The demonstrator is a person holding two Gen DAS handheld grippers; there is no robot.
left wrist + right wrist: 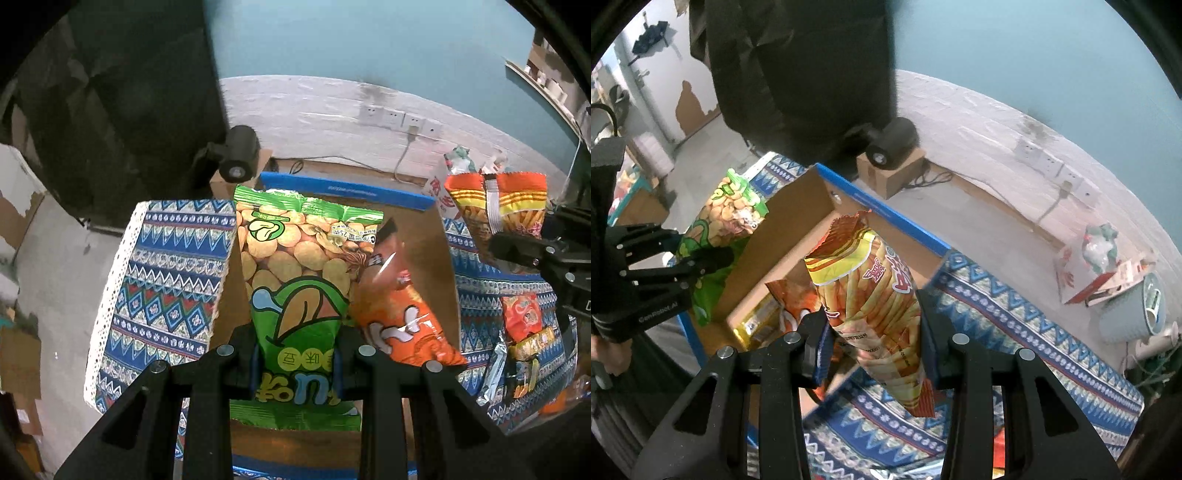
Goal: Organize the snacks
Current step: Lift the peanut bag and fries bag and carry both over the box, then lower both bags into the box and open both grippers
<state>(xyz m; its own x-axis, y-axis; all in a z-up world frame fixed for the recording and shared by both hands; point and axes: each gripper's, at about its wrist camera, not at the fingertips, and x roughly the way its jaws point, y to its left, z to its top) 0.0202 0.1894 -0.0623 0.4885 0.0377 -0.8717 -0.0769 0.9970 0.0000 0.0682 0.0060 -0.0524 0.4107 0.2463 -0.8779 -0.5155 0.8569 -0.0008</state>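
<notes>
My left gripper (297,363) is shut on a green bag of broad beans (295,266) and holds it over an open cardboard box with a blue rim (343,188). An orange snack bag (402,314) lies in the box beside it. My right gripper (875,354) is shut on a red-yellow bag of fries-shaped sticks (875,295), held above the box's near edge (886,214). The right wrist view shows the left gripper (701,262) with the green bag (727,210), and a yellow packet (757,325) inside the box. The left wrist view shows the sticks bag (498,206).
The box stands on a blue patterned tablecloth (166,280). Several small snack packs (521,336) lie on the cloth at the right. A black camera on a small carton (892,147) stands behind the box. A white bag and boxes (1100,258) sit on the floor by the wall.
</notes>
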